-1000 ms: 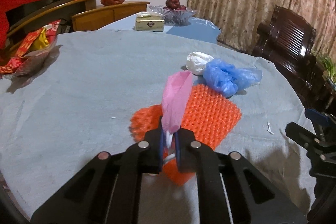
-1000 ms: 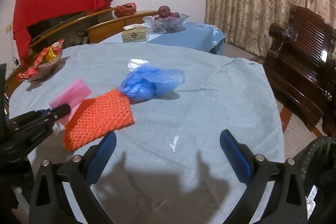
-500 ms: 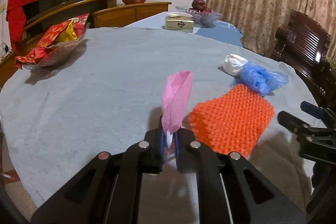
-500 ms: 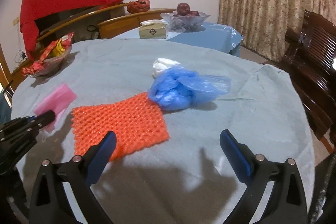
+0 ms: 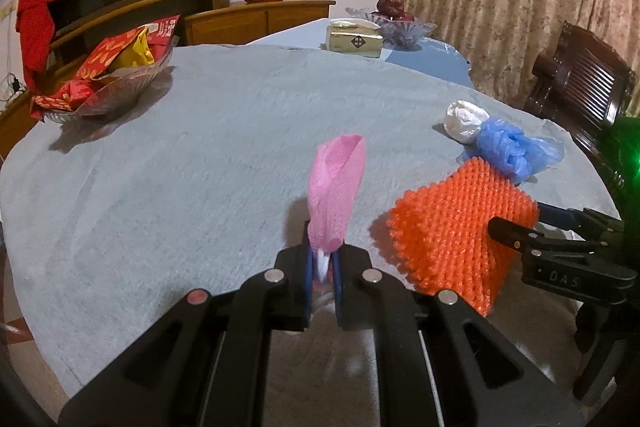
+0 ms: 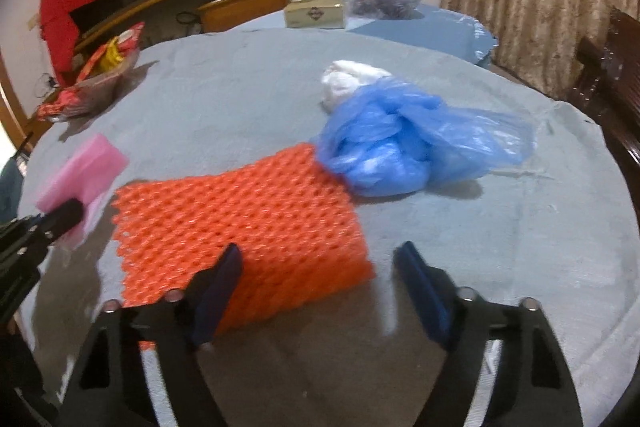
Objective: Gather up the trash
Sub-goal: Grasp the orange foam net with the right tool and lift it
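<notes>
Nearby, snack packets (image 5: 116,67) in glass bowl (image 5: 120,99)

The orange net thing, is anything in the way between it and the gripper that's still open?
Nothing visible is in the way. The right gripper is closing right at the near edge of the orange foam net, which lies flat on the gray tablecloth. The blue plastic bag sits at its far corner, beyond the approach.

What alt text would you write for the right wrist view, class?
The right tongs are closing over the near corner of an orange net lying on a grey cloth. A blue bag and white wad lie behind it; at left, the left tongs hold a pink net.
</notes>
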Demonstrator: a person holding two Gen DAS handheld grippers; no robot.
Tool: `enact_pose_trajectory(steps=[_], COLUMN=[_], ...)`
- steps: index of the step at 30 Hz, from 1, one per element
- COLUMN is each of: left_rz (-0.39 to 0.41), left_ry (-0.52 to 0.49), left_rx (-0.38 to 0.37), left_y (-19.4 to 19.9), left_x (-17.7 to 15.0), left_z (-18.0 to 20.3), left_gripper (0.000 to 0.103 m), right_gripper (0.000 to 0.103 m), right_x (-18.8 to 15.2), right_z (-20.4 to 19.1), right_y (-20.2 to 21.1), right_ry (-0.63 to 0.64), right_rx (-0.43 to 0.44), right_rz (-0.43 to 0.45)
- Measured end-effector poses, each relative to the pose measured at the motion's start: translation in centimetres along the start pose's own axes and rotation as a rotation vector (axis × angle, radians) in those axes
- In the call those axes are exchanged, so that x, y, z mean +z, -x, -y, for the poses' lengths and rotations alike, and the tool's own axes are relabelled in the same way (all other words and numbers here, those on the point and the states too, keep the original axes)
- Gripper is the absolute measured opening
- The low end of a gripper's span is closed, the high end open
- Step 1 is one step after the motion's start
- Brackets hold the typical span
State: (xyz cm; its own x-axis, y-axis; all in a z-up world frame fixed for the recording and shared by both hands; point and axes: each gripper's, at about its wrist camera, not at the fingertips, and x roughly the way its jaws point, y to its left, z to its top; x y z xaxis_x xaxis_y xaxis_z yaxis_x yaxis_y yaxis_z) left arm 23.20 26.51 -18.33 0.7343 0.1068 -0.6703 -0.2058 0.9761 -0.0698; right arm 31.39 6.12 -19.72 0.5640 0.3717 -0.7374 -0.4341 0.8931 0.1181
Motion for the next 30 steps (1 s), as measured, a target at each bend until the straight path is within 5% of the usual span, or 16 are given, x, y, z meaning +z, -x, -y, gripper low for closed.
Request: enact_pose_trajectory(steps=[3, 8, 30], left_rz=[-0.003, 0.000, 0.047], left_ry=[0.002, -0.006, -0.032], left_rx=[-0.001, 0.002, -0.047], left_y=[0.0, 0.6, 6.8], left_x=[-0.1, -0.1, -0.3], left_z=[0.0, 0.2, 3.7], left_gripper=[0.007, 0.007, 0.007], right_gripper=[0.042, 0.028, 0.026], right_x=[-0.1, -0.4, -2.0], right_z=[-0.4, -1.4, -1.0], right_y=[0.2, 0.9, 10.7], right_ry=[0.013, 0.045, 0.027], right_rx=[0.051, 0.094, 0.088], right_rz=[-0.002, -0.003, 0.115])
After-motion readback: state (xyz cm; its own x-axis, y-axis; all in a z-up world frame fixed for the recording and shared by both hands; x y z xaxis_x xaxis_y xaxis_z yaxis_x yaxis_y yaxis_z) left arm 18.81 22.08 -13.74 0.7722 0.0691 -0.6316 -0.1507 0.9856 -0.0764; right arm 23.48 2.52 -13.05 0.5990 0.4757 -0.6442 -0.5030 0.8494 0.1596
